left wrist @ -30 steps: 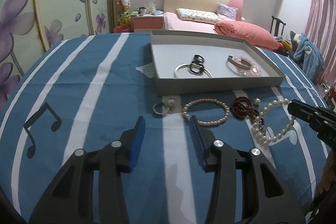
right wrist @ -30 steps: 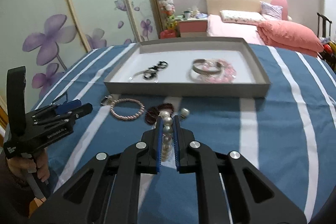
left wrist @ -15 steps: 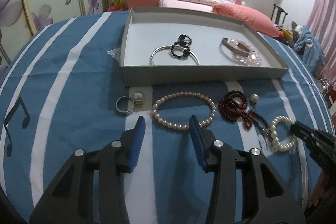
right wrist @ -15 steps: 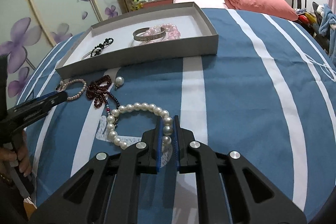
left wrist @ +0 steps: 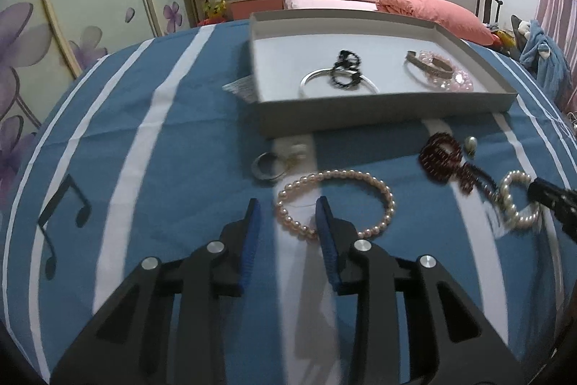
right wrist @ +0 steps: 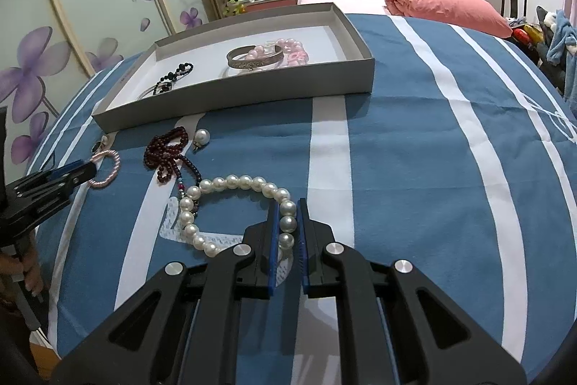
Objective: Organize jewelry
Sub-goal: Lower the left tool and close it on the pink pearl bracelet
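Note:
A pink pearl bracelet (left wrist: 387,204) lies on the blue striped cloth. My left gripper (left wrist: 288,217) hovers just over its near arc; the jaws are closing, beads sit between them, and the pads do not press. My right gripper (right wrist: 287,215) is shut on a white pearl bracelet (right wrist: 245,181), whose loop rests on the cloth; the same bracelet (left wrist: 519,201) shows at the right of the left wrist view. The grey tray (left wrist: 360,112) behind holds a silver bangle (left wrist: 313,78), black beads (left wrist: 346,67), and a metal cuff (right wrist: 252,58) with pink beads.
Dark red beads (right wrist: 167,150) and a single pearl (right wrist: 202,136) lie between the two bracelets, near the tray's front wall. A silver ring (left wrist: 268,166) and small earrings (left wrist: 297,154) sit left of the pink bracelet. A hand (right wrist: 25,273) holds the left gripper.
The left gripper has moved forward and down over the pink bracelet and its jaws have narrowed. The right gripper lowered the white pearls onto the cloth, then kept still.

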`<state>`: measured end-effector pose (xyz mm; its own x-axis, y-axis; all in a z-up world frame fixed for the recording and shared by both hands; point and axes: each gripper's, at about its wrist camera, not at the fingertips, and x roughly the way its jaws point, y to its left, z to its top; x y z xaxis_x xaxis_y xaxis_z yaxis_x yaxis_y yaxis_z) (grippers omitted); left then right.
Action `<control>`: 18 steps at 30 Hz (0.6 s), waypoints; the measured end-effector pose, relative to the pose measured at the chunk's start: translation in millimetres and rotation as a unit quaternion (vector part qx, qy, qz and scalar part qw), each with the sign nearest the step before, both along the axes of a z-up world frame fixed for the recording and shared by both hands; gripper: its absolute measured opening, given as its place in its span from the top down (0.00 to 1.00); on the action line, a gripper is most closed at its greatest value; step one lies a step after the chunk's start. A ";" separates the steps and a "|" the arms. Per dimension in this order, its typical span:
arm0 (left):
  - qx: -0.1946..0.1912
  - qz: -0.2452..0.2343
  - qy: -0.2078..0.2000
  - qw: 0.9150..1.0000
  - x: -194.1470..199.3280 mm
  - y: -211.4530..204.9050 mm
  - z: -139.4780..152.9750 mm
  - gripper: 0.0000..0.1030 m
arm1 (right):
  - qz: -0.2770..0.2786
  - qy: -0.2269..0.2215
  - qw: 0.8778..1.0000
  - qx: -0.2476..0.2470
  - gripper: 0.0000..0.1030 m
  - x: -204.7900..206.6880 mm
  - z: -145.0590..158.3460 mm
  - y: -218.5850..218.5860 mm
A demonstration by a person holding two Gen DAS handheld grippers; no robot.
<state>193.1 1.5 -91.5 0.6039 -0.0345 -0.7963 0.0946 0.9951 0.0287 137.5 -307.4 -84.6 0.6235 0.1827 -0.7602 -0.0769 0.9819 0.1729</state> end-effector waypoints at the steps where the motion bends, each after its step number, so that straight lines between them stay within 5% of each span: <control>1: -0.005 0.000 0.002 1.000 -1.4 3.4 0.2 0.67 | 0.000 0.000 1.000 -0.001 0.90 0.2 -0.2 0.3; 8: -0.006 -0.006 -0.002 1.000 -5.2 3.8 0.2 0.67 | 0.000 0.000 1.000 -0.003 0.89 -0.8 -0.3 -0.5; 13: -0.005 -0.019 -0.008 1.000 -8.1 -2.4 0.2 0.91 | 0.006 -0.006 0.999 -0.038 0.90 -1.6 -0.5 7.7; 18: -0.018 -0.017 -0.008 1.000 -10.8 3.2 1.7 0.94 | -0.006 -0.010 1.000 -0.011 0.90 -2.7 2.7 -1.8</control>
